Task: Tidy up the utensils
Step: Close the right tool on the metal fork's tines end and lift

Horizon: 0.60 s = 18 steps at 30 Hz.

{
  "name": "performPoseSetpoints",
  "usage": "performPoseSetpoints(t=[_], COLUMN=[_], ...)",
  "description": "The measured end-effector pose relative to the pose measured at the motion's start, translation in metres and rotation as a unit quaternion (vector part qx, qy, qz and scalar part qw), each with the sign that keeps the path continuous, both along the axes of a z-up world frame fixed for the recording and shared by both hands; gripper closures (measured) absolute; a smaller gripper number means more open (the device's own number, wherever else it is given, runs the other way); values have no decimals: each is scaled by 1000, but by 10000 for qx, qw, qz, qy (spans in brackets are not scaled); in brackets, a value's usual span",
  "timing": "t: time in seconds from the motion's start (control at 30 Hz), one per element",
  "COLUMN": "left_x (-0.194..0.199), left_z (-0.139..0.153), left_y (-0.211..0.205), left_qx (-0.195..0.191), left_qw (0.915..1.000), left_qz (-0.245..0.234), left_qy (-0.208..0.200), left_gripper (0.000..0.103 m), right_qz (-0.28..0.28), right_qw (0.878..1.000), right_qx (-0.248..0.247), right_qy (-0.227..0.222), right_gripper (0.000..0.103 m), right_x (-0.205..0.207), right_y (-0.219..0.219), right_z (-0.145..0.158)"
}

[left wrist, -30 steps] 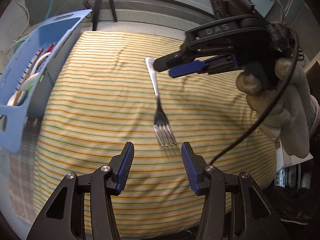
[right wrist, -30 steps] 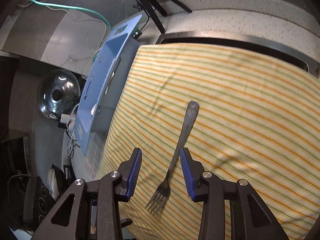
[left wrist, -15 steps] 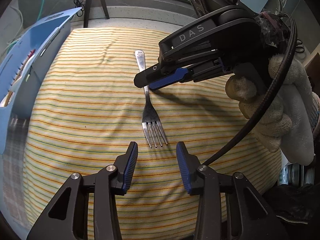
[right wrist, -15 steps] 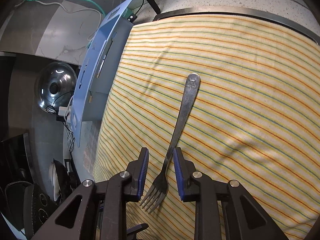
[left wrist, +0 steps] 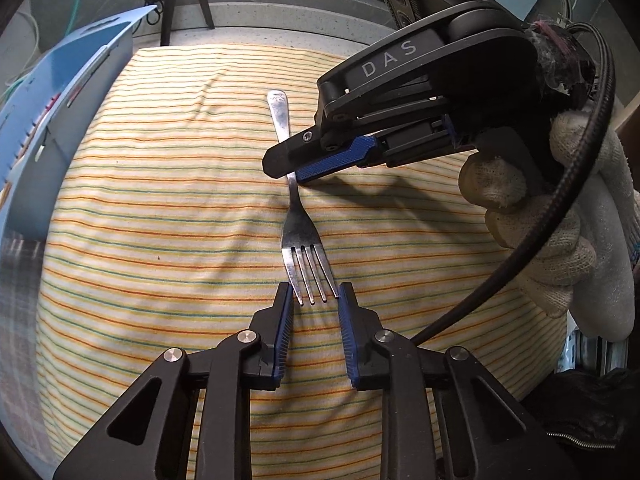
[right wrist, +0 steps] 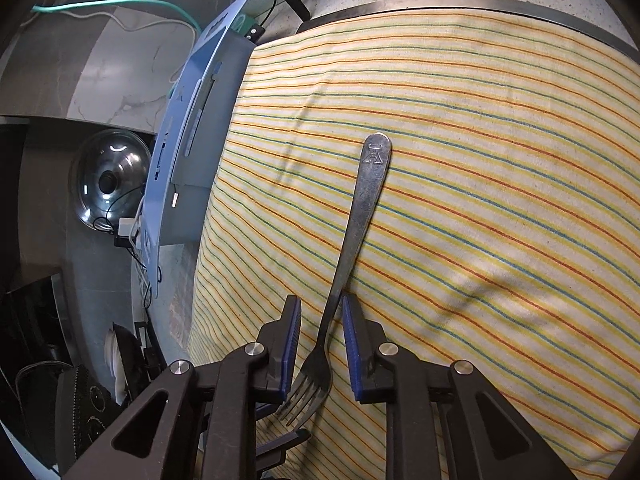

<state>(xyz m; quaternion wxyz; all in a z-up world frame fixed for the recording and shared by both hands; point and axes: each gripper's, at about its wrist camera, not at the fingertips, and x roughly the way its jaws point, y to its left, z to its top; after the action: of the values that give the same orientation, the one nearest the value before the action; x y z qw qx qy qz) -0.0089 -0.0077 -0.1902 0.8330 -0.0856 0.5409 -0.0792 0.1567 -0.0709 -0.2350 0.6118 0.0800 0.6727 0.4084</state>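
Observation:
A steel fork [left wrist: 303, 236] lies on the striped cloth [left wrist: 168, 208], tines toward me in the left wrist view. My left gripper [left wrist: 313, 294] is open, its fingertips on either side of the tine tips. My right gripper [left wrist: 294, 160] comes in from the right and straddles the fork's neck. In the right wrist view the fork [right wrist: 362, 216] runs between the right gripper's [right wrist: 318, 306] blue pads, which stand slightly apart from the handle.
A blue utensil basket [left wrist: 60, 92] with cutlery stands at the cloth's left edge; it also shows in the right wrist view [right wrist: 188, 132]. A steel lid [right wrist: 108, 184] and cables lie beyond it. A sink rim [right wrist: 460, 2] borders the cloth.
Both grippers have moved in on the fork. The left gripper's fingers have narrowed around the tines; the right gripper has lowered and narrowed around the neck. The fork has not moved.

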Motion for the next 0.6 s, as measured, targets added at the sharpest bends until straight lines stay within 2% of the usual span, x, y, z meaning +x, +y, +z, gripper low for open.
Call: performPoseSetpoints(t=[0.13, 0.23, 0.6], left_x=[3, 3, 6], left_z=[2, 5, 15], left_y=[5, 6, 16], left_qx=[-93, -101, -138], left_qw=[9999, 9998, 9995], left_qz=[30, 34, 30], left_qy=[-115, -161, -296], left_gripper=[82, 82, 82], right_qz=[-84, -176, -470], right_qw=[10000, 9998, 9984], right_qx=[4, -54, 121], right_qy=[-6, -12, 288], right_gripper=[85, 94, 96], right_x=[-1, -1, 5], right_y=[-1, -2, -7], right_z=[-1, -2, -2])
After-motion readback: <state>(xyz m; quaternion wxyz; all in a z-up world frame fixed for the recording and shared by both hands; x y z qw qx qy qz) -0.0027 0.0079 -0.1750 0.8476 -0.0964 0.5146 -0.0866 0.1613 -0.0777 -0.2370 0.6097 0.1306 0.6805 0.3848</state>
